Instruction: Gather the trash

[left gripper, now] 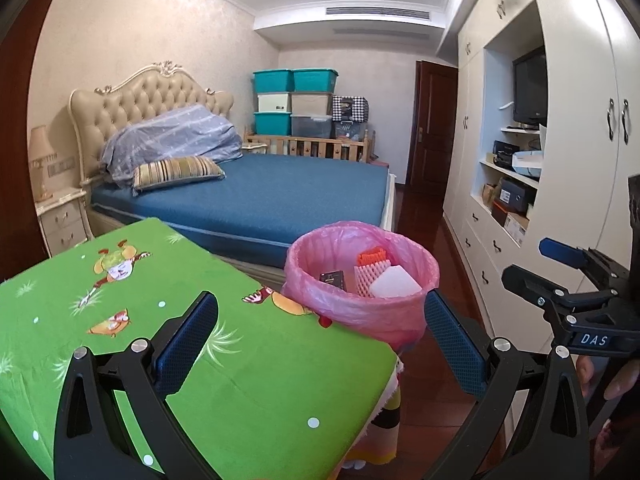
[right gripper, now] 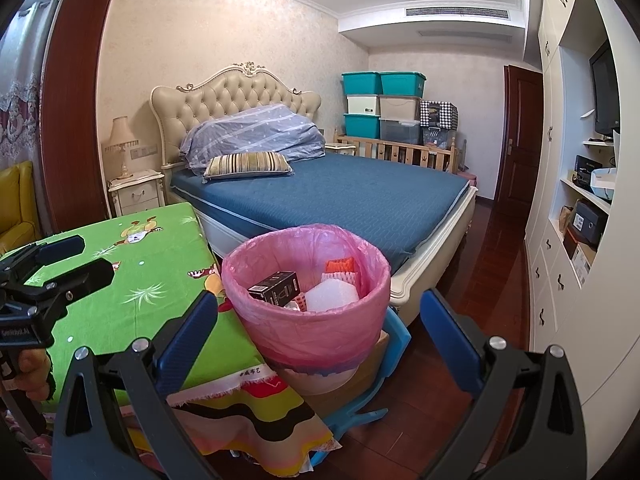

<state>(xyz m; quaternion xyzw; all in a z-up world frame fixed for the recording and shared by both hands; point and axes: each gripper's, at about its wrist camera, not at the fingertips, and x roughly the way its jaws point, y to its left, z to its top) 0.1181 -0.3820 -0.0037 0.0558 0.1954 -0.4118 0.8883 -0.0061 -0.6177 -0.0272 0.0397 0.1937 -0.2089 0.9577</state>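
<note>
Trash bin (right gripper: 308, 320) ahead between right claw (right gripper: 320, 340) fingers.

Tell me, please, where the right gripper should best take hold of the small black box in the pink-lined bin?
Probably its raised upper end, from above. The black box lies tilted on the other trash, with the bin's liner ringing it, so a side approach looks blocked. The right gripper is open.

A bedroom with pale textured walls (right gripper: 224, 40) and a glossy dark wood floor (right gripper: 496, 248) — a bed (right gripper: 360, 196) with blue cover and tufted cream headboard (right gripper: 236, 92) fills the middle. Teal and beige storage bins (right gripper: 380, 100) stack in the far corner beside a dark door (right gripper: 520, 132). White built-in cabinets (left gripper: 580, 160) line the right side — a television (left gripper: 528, 88) sits in their recess.
</note>
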